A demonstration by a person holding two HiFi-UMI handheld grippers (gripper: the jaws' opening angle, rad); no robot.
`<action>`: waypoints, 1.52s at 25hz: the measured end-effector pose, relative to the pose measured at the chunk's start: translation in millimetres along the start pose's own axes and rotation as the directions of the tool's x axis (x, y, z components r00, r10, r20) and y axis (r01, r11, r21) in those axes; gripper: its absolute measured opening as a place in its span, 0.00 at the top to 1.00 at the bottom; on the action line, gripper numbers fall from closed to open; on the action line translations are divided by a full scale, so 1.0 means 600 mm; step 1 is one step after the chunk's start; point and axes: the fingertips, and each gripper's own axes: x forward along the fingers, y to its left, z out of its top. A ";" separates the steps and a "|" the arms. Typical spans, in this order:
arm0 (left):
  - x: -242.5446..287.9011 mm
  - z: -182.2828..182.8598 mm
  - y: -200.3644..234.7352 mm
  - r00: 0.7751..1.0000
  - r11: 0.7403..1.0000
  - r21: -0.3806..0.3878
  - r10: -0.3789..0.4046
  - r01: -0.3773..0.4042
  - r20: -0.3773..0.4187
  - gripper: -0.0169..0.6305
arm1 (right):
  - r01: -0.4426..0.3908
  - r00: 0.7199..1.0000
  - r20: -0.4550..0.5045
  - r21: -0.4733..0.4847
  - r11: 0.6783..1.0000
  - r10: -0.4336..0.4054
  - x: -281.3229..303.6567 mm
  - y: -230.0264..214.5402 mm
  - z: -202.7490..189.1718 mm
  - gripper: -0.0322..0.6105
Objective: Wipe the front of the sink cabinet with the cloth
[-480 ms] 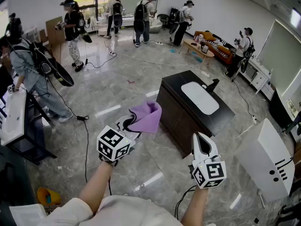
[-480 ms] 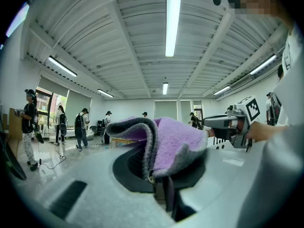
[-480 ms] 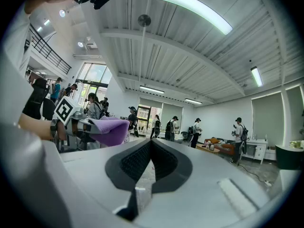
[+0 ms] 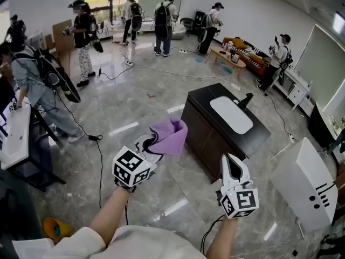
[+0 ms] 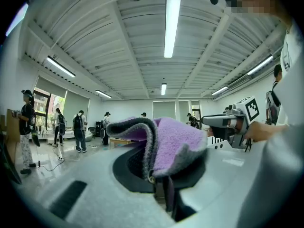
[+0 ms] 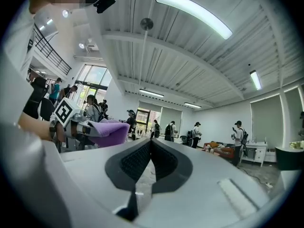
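A purple cloth (image 4: 170, 136) with a grey edge hangs from my left gripper (image 4: 149, 143), which is shut on it, left of the dark sink cabinet (image 4: 207, 139). In the left gripper view the cloth (image 5: 173, 141) drapes over the jaws and hides their tips. The cabinet carries a black top with a white basin (image 4: 231, 114) and a black tap (image 4: 245, 99). My right gripper (image 4: 233, 166) is shut on nothing, held in front of the cabinet's near corner, apart from it. The right gripper view shows its jaws (image 6: 151, 144) pressed together and the cloth (image 6: 108, 129) to the left.
A white panel (image 4: 304, 182) lies at the right. Black cables (image 4: 99, 161) trail over the glossy tiled floor. A white basin on a stand (image 4: 15, 136) is at the left, with a person (image 4: 35, 82) beside it. Several people stand at the back, and a yellow object (image 4: 55, 228) lies at bottom left.
Both grippers stay almost in place; the view has shifted slightly, the cabinet a touch lower and right. The cloth remains in the left gripper.
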 end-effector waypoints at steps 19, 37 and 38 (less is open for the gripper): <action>0.101 -0.042 0.128 1.000 1.000 -0.028 -0.003 0.003 -0.001 0.90 | 0.026 0.999 -0.025 -0.059 0.998 -0.027 0.163 -0.050 -0.047 0.94; 0.526 -0.017 0.401 0.998 0.997 -0.036 0.064 -0.064 0.006 0.90 | -0.012 0.999 -0.033 -0.059 0.998 0.010 0.531 -0.403 -0.116 0.94; 0.543 -0.019 0.413 0.998 0.997 -0.039 0.069 -0.068 0.005 0.90 | -0.009 0.999 -0.031 -0.050 0.999 0.007 0.544 -0.417 -0.120 0.94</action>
